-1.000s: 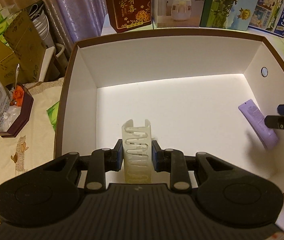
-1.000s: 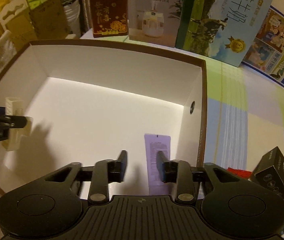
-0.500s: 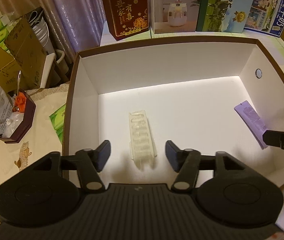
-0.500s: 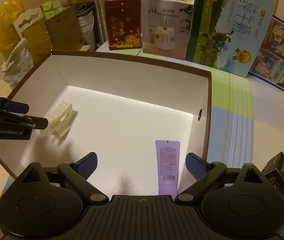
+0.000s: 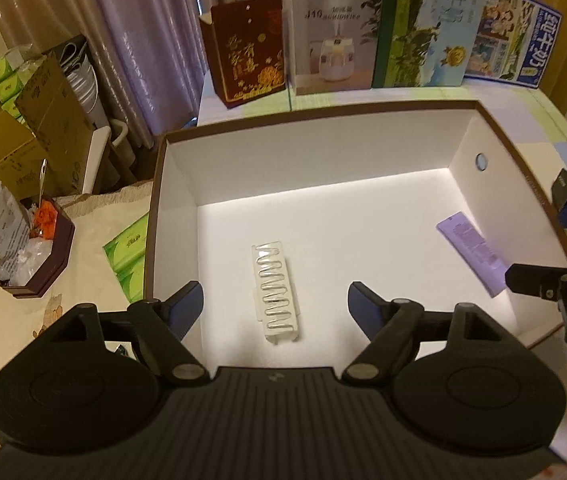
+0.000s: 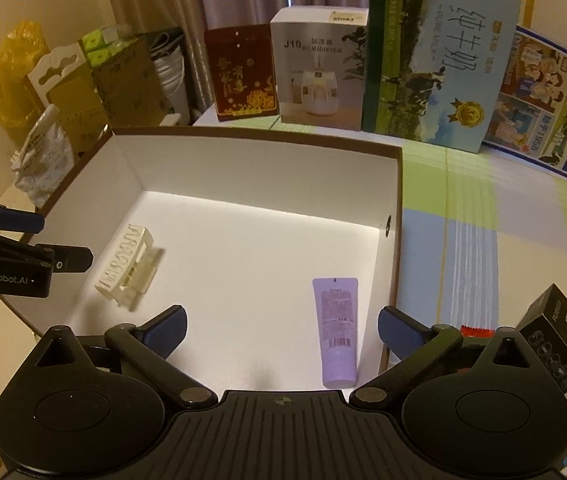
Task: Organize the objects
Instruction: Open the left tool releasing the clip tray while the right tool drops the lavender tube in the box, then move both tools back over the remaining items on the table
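A cream hair clip (image 5: 273, 276) lies flat on the floor of a white box with a brown rim (image 5: 323, 114), near its left side. My left gripper (image 5: 275, 298) hangs above the clip, its jaws opening wide and touching nothing. A purple tube (image 6: 337, 328) lies on the box floor by the right wall (image 6: 391, 264). Above it my right gripper (image 6: 281, 318) is opening too, with the tube below and to the right of the gap, untouched. The hair clip (image 6: 127, 270) also shows in the right wrist view, beside the left gripper's fingers (image 6: 71, 258).
A red gift box (image 5: 249, 64), a humidifier box (image 5: 331, 40) and milk cartons (image 6: 435, 72) stand behind the box. A black box (image 6: 559, 344) and a red packet (image 6: 473, 330) lie right of it. A green tissue pack (image 5: 127, 248) and a brown tray (image 5: 39, 272) sit to the left.
The left gripper let go of the hair clip, which now lies flat. The right gripper let go of the purple tube. Both opened wide, rose and drew back.
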{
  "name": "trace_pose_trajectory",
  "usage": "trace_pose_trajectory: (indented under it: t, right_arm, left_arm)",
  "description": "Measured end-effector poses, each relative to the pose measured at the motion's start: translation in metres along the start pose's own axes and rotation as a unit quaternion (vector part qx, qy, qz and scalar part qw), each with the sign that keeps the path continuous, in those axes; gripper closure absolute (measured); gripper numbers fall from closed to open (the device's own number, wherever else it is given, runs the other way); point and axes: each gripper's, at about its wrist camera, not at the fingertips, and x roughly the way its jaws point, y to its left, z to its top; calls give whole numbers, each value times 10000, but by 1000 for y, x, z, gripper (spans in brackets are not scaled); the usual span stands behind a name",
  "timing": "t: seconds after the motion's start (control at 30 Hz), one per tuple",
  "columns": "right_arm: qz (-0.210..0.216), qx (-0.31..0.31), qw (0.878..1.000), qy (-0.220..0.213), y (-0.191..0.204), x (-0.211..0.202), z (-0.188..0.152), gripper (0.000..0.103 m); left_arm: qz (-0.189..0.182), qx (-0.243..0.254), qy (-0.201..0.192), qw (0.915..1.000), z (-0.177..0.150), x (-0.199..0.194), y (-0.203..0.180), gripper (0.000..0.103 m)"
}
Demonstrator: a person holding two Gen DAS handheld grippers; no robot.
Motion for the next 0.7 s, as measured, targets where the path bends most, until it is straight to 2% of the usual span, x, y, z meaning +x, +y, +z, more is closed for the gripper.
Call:
trace_pose_trajectory:
  t: [0.43,0.7]
  right_arm:
    - [254,422,9981,-368,-19,-54,-29,2]
    - [230,700,9960,-497,-57,-97,-62,2]
  left_arm:
    - [-305,-91,-360,9988,-20,-53,-34,23]
    - [-596,-94,-421,9973,-39,-80,-88,23]
